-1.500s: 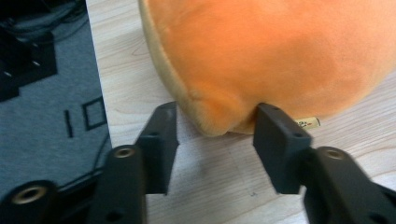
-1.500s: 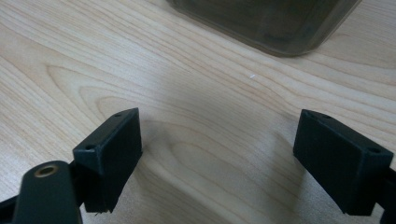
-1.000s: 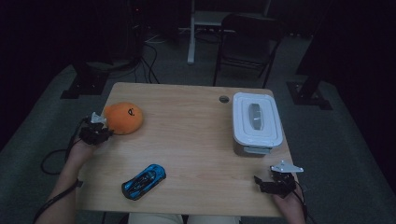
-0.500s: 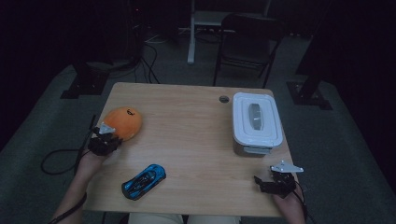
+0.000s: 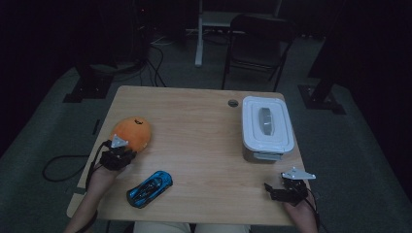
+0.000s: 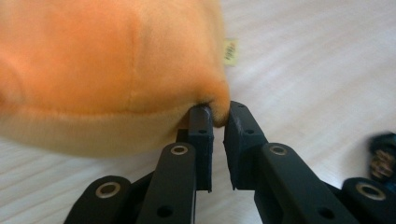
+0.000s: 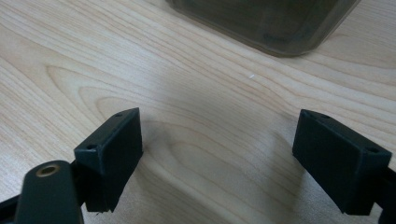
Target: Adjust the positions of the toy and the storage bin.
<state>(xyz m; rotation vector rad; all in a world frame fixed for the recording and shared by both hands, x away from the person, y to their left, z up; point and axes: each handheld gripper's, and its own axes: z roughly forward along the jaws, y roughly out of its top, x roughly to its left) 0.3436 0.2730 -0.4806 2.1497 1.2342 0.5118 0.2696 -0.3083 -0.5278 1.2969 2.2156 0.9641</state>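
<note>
The left gripper (image 6: 218,109) pinches the soft round orange plush toy (image 6: 107,70); drag slowly. The right gripper (image 7: 219,154) rests wide open.

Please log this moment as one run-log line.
left gripper: shut on round orange plush toy | right gripper: open, resting on wooden table

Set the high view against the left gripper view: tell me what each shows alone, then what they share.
High view alone: the whole table, a white lidded box at its right side, the right tongs open near the front right corner, a chair and cables on the floor beyond.

Left gripper view alone: the left tongs pinching a fold of the orange plush at its edge, and a small tag on the plush.

Both: the plush, the left tongs at it, the wooden tabletop and the blue toy car, which the left gripper view shows only as a blurred edge.
</note>
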